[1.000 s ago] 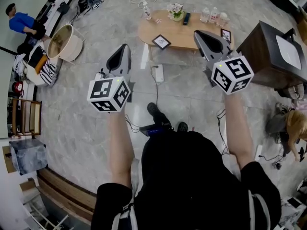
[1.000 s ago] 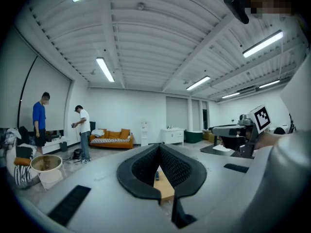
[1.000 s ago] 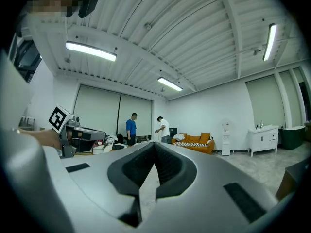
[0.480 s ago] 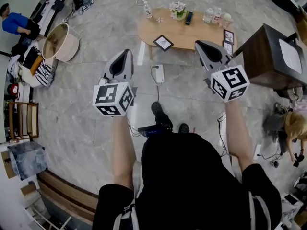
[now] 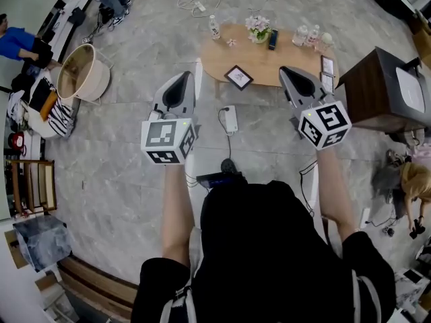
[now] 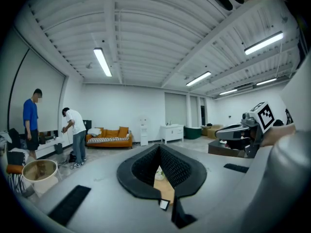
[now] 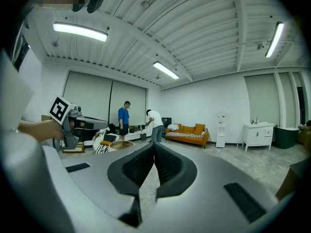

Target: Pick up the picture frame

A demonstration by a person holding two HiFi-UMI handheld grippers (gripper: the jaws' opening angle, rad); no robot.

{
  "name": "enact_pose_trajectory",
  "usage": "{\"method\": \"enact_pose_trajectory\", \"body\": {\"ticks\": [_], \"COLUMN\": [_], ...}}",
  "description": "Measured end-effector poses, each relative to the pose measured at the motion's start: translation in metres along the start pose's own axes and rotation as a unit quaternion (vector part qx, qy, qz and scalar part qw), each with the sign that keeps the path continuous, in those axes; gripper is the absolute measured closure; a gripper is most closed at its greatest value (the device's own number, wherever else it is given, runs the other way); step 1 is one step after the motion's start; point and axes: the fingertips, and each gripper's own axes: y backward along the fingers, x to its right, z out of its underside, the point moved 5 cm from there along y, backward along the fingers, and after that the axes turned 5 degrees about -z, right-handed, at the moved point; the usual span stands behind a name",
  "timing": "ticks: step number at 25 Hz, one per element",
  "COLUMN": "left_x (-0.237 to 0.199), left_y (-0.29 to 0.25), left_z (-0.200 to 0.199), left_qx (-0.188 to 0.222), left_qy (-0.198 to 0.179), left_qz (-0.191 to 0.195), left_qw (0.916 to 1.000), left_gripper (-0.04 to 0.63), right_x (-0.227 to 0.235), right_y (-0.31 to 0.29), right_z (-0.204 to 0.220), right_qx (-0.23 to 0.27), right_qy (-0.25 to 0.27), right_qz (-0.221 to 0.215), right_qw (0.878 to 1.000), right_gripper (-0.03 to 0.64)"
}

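Note:
A black picture frame (image 5: pixel 238 77) with a white mat lies flat on the near edge of the low oval wooden table (image 5: pixel 269 62). Through the left gripper's jaws it shows small (image 6: pixel 164 204), well ahead and below. A second small frame (image 5: pixel 328 66) stands at the table's right end. My left gripper (image 5: pixel 184 78) is held over the floor left of the flat frame, short of the table. Its jaws meet at the tips (image 6: pixel 159 147) and hold nothing. My right gripper (image 5: pixel 287 70) hovers over the table's right part, shut and empty (image 7: pixel 154 143).
Bottles (image 5: pixel 306 36), a flower pot (image 5: pixel 258 25) and a dark phone-like thing (image 5: pixel 272 39) stand on the table's far side. A power strip (image 5: pixel 230 120) and cables lie on the floor before it. A dark cabinet (image 5: pixel 384 89) stands right, a beige tub (image 5: pixel 84 73) left. People stand far left.
The table and flat frame have come closer in the head view. Both grippers have moved forward toward the table and sunk slightly, jaws unchanged.

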Motion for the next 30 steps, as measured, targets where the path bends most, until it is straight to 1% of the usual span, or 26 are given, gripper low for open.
{"method": "enact_pose_trajectory", "body": {"ticks": [3,9,15,20,24,28,30], "left_x": [-0.019,-0.04,-0.052,-0.052,-0.046,-0.033,-0.027], "left_y": [-0.014,-0.028,-0.037,-0.047,-0.065,-0.091,-0.104], "left_z": [0.002,0.006,0.016,0.028,0.033,0.031,0.029], "left_qx": [0.001,0.008,0.005,-0.007,-0.013,-0.019,-0.024], "left_qy": [-0.004,-0.034,-0.024,-0.012,-0.002,-0.016,-0.022], "left_qz": [0.004,0.003,0.008,0.002,-0.012,-0.028,-0.038], "left_qw": [1.0,0.9994,0.9997,0.9999,0.9998,0.9993,0.9988], "left_gripper": [0.584,0.584,0.585,0.584,0.584,0.584,0.584], "right_x": [0.0,0.0,-0.001,0.009,0.027,0.063,0.078], "right_y": [-0.021,-0.043,-0.062,-0.08,-0.096,-0.116,-0.124], "right_z": [0.004,0.02,0.03,0.04,0.051,0.073,0.082], "right_qx": [-0.005,-0.022,-0.034,-0.047,-0.057,-0.073,-0.08], "right_qy": [-0.007,-0.014,-0.018,-0.021,-0.026,-0.045,-0.052], "right_qz": [0.006,0.031,0.027,0.006,-0.022,-0.048,-0.068], "right_qw": [1.0,0.999,0.999,0.999,0.998,0.995,0.993], "right_gripper": [0.603,0.603,0.603,0.603,0.603,0.603,0.603]}}
